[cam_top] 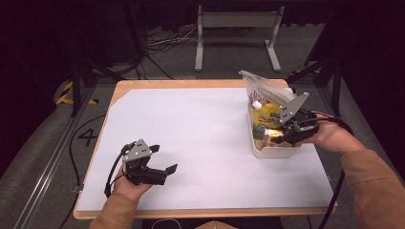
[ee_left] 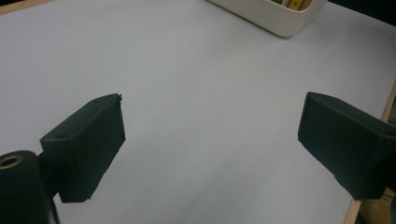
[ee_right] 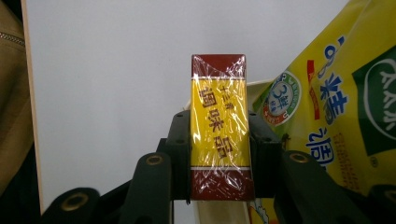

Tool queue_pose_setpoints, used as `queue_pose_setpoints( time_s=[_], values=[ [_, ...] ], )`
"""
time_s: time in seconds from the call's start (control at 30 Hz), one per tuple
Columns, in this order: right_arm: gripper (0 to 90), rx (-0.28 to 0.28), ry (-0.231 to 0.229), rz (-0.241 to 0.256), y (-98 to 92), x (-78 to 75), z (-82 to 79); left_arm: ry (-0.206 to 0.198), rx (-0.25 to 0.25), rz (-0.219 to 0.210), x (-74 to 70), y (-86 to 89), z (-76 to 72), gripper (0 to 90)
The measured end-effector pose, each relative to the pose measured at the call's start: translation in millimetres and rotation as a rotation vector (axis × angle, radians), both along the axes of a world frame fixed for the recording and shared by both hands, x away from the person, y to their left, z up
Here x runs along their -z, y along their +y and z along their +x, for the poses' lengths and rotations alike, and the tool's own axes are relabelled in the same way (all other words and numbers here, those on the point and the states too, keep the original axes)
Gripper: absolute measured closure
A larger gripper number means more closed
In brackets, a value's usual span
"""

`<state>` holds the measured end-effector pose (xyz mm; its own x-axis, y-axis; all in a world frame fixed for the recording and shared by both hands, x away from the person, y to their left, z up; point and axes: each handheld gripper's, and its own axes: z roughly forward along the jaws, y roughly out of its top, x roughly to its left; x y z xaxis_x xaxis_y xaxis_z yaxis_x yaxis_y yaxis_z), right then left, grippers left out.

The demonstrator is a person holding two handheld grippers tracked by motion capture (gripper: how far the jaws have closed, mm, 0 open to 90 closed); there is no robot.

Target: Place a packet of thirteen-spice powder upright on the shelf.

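A cream bin point(cam_top: 273, 151) is seen at about three o'clock on the white worktop point(cam_top: 200, 138), near its right edge. A yellow pouch point(cam_top: 265, 114) with a white cap is stood inside it, and a clear bag point(cam_top: 261, 86) is seen rising from the bin's far end, at twelve o'clock from the pouch. In the left gripper view one rounded corner of the bin point(ee_left: 275, 18) is shown at one o'clock, with yellow packaging just visible inside.

A small box point(ee_right: 218, 126), yellow with dark red ends and wrapped in clear film, is clamped between the jaws of the right hand-held gripper point(ee_right: 219, 158); the jaws are pressed against its two long sides, and the box is stood upright between them. In that view the yellow pouch point(ee_right: 345, 107) is seen just beside the box, at three o'clock. In the high view the right hand-held gripper point(cam_top: 282, 136) is held over the bin's near end, and the box point(cam_top: 271, 135) is seen there as a bright patch above the bin.

The left hand-held gripper point(cam_top: 162, 164) is held at seven o'clock on the worktop, well apart from the bin, with its jaws spread wide and nothing between them.
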<state>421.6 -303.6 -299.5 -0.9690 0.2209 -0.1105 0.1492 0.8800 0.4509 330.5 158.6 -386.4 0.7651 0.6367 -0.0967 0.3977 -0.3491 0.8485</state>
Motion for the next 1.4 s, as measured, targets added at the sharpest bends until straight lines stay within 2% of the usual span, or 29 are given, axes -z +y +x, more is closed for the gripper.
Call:
queue_pose_setpoints(
  time_s=[0.17,0.57,0.8,0.9,1.07,1.17,1.27,1.4],
  values=[
    [66.6,0.008,0.003,0.001,-0.8,3.0,-0.1,-0.005,0.001,0.003,0.1,-0.2,-0.1,7.9],
    [64.8,0.04,0.04,-0.037,0.6,20.0,2.5,-0.001,0.002,0.001,1.1,0.8,0.0,7.9],
    [63.9,0.048,0.034,-0.022,-2.2,20.4,2.7,0.002,0.0,-0.002,0.9,1.9,-0.8,7.9],
    [60.7,0.048,0.036,-0.017,-3.3,20.4,2.7,0.002,0.001,-0.005,0.9,2.7,-0.5,7.9],
    [51.5,0.063,0.044,0.013,-8.1,16.9,1.7,0.001,-0.001,-0.002,1.1,2.9,0.4,7.8],
    [50.1,0.07,0.039,0.028,-10.1,15.5,-0.2,0.003,0.0,-0.002,1.3,2.7,0.5,7.6],
    [47.3,0.072,0.025,0.057,-12.4,11.7,-4.5,0.006,-0.001,-0.007,1.4,3.6,0.0,7.5],
    [44.4,0.065,-0.019,0.098,-16.3,4.8,-14.9,-0.001,-0.006,-0.012,-0.3,8.1,-0.6,7.5]
  ],
)
